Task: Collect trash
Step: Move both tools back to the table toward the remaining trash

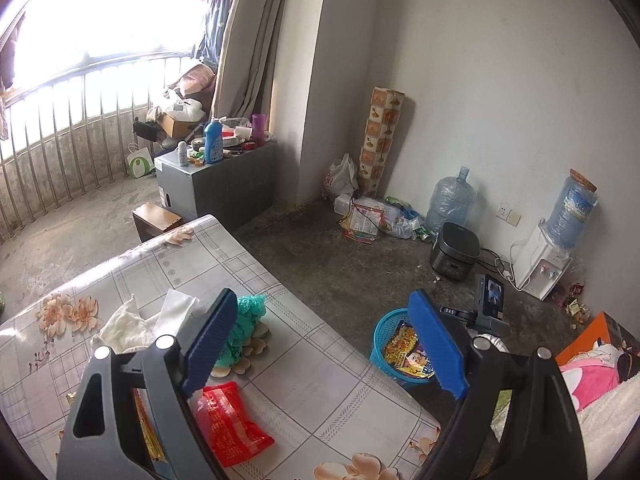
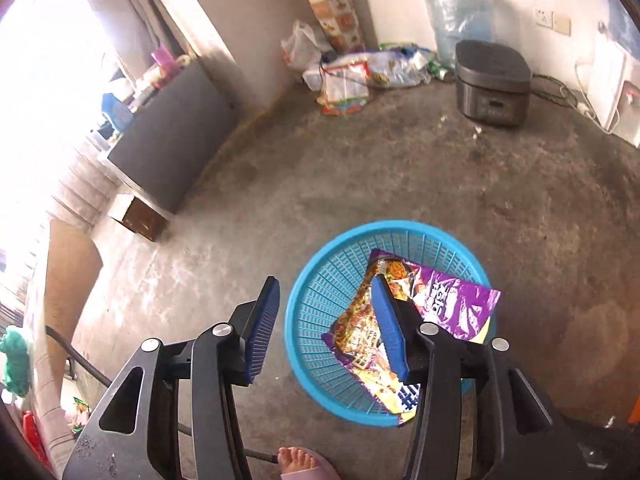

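From the left wrist, our left gripper (image 1: 324, 344) hovers with fingers apart over the table's (image 1: 304, 412) right edge, a red wrapper (image 1: 230, 424) beneath. From the right wrist, our right gripper (image 2: 328, 328), fingers spread and empty, hangs above the blue basket (image 2: 320, 300) holding snack wrappers (image 2: 452, 300) on the floor.

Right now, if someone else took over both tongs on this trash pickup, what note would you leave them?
Left tongs: open, empty, above the table.
Right tongs: open, empty, above the blue basket on the floor.
Done: a purple and yellow snack wrapper lies in the basket, one end poking over the rim.
Left: the red packet near the table's front edge, the white tissues and the teal netting further back. A yellow wrapper shows behind the left finger, mostly hidden.
Probably take the red packet first; it lies closest to the left tongs.
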